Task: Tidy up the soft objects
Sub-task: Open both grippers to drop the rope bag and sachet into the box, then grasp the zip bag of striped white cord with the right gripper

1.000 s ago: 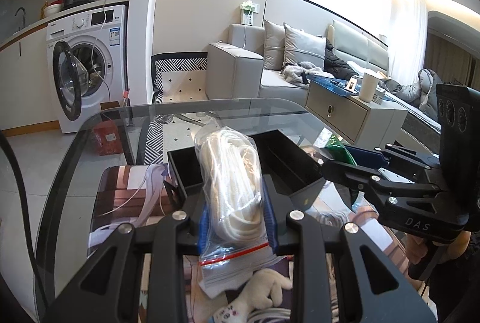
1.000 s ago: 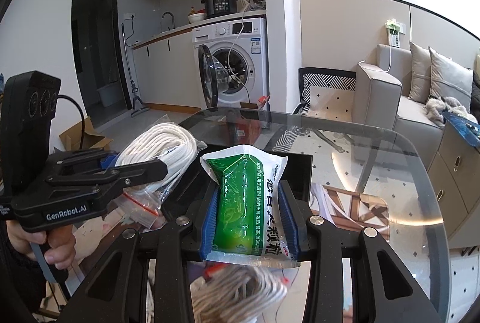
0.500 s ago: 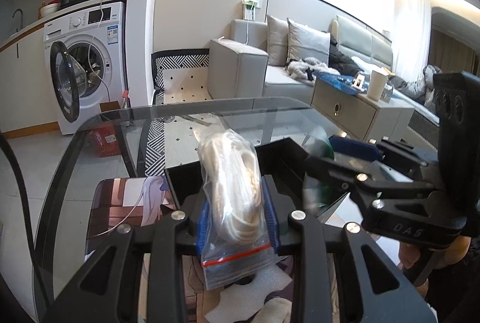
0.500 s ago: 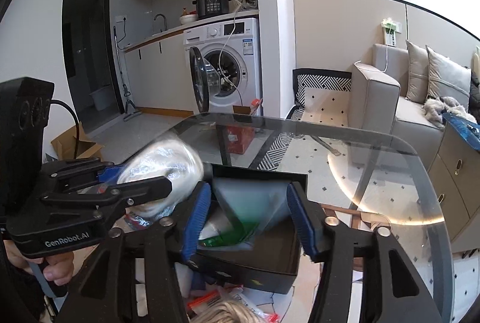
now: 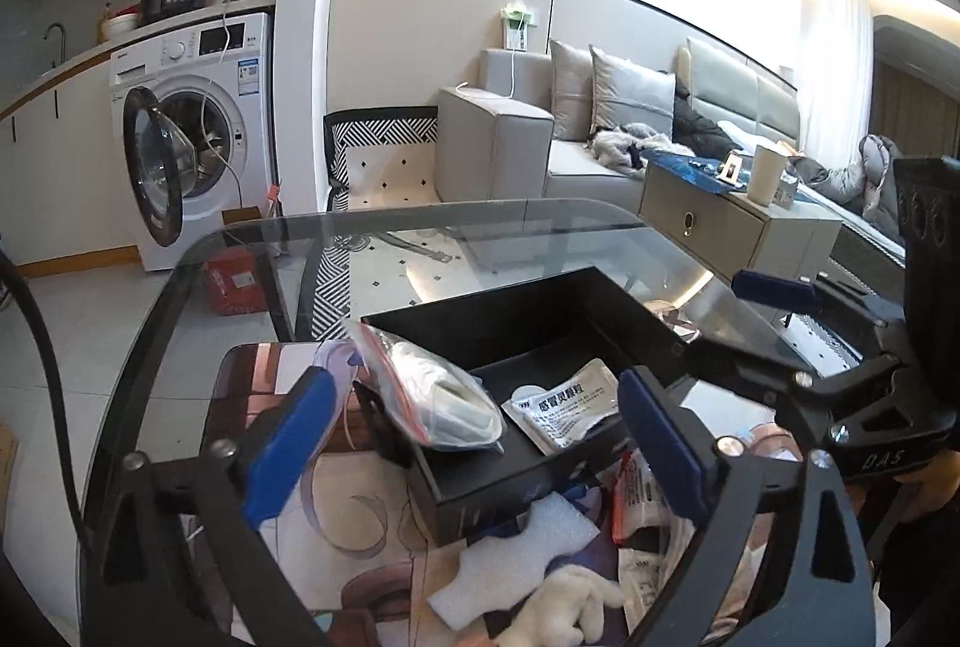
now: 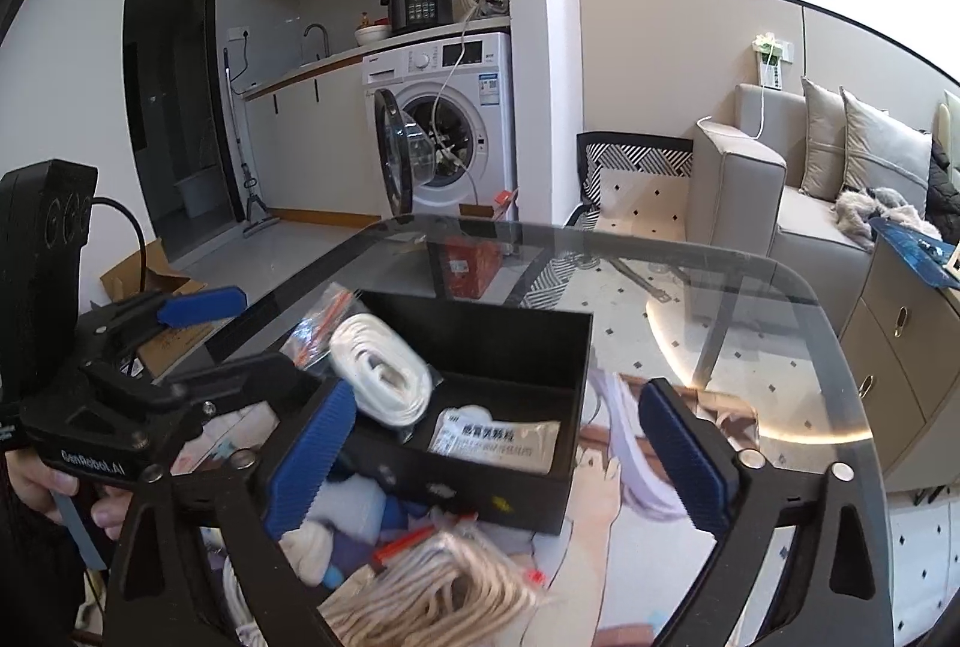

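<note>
Both grippers, left (image 5: 474, 431) and right (image 6: 498, 458), have just been opening, nothing between the jaws. Rope bag (image 5: 432, 395) leans over the box's (image 6: 528, 341) left wall; sachet (image 6: 495, 440) lies flat inside, far half of the box free.

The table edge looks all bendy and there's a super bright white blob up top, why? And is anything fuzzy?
Left wrist view: the fisheye lens bows the glass table rim, and the wall top right is washed out by glare. Right wrist view: same bowing, white glare top right, a bright streak on the glass, and the pale rope bundle nearest the lens is blurred, while the black box stays sharp.
</note>
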